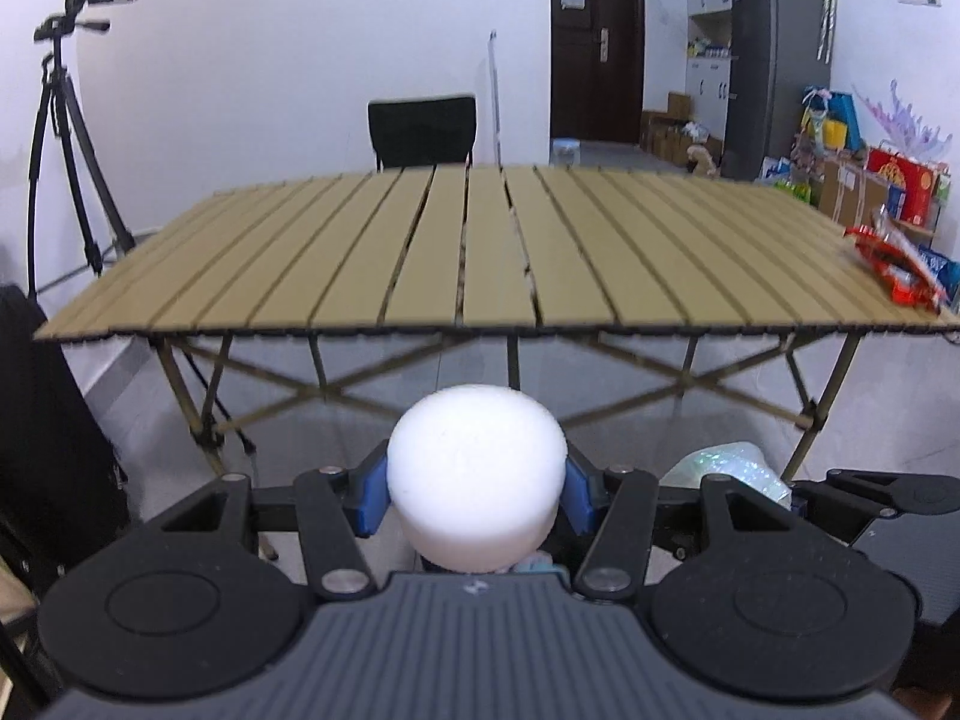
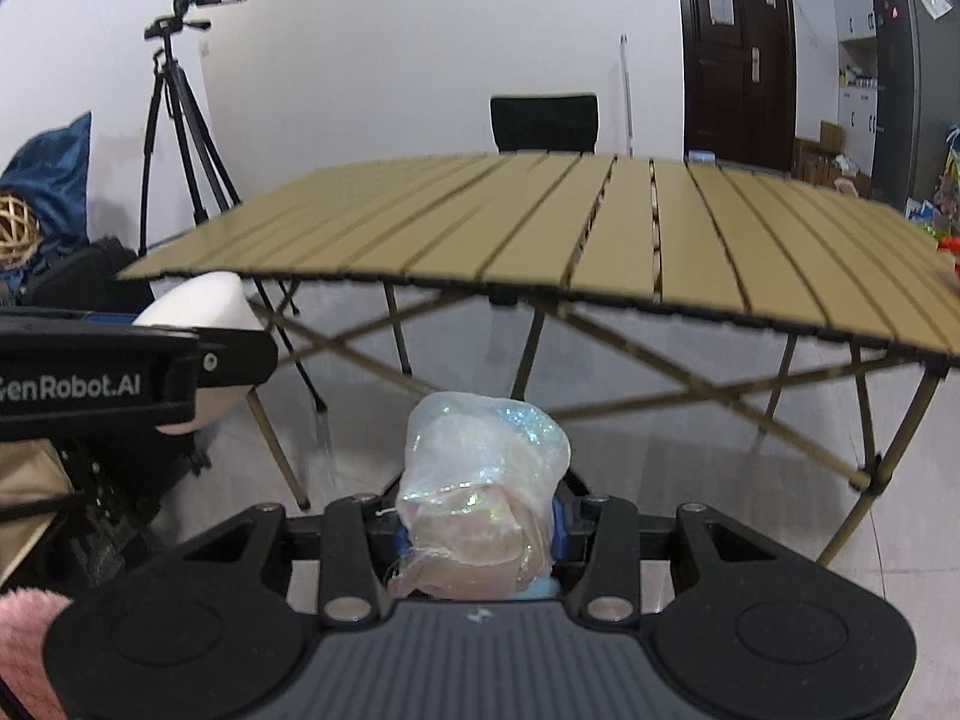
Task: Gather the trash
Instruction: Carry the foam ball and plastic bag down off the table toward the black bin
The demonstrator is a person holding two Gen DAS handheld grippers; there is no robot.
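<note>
My left gripper (image 1: 477, 495) is shut on a round white foam puck (image 1: 477, 468), held in front of and below the near edge of the slatted folding table (image 1: 420, 252). The puck also shows in the right wrist view (image 2: 198, 303), at the left, with the left gripper's body (image 2: 120, 372) across it. My right gripper (image 2: 480, 531) is shut on a crumpled iridescent plastic wrapper (image 2: 480, 480); that wrapper shows low right in the left wrist view (image 1: 729, 471). A red snack wrapper (image 1: 894, 267) lies on the table's right end.
A black chair (image 1: 423, 132) stands behind the table. A camera tripod (image 1: 66, 138) stands at the left. A dark bag (image 1: 54, 432) sits on the floor at the left. A fridge (image 1: 774, 60), boxes and bags (image 1: 876, 180) fill the far right.
</note>
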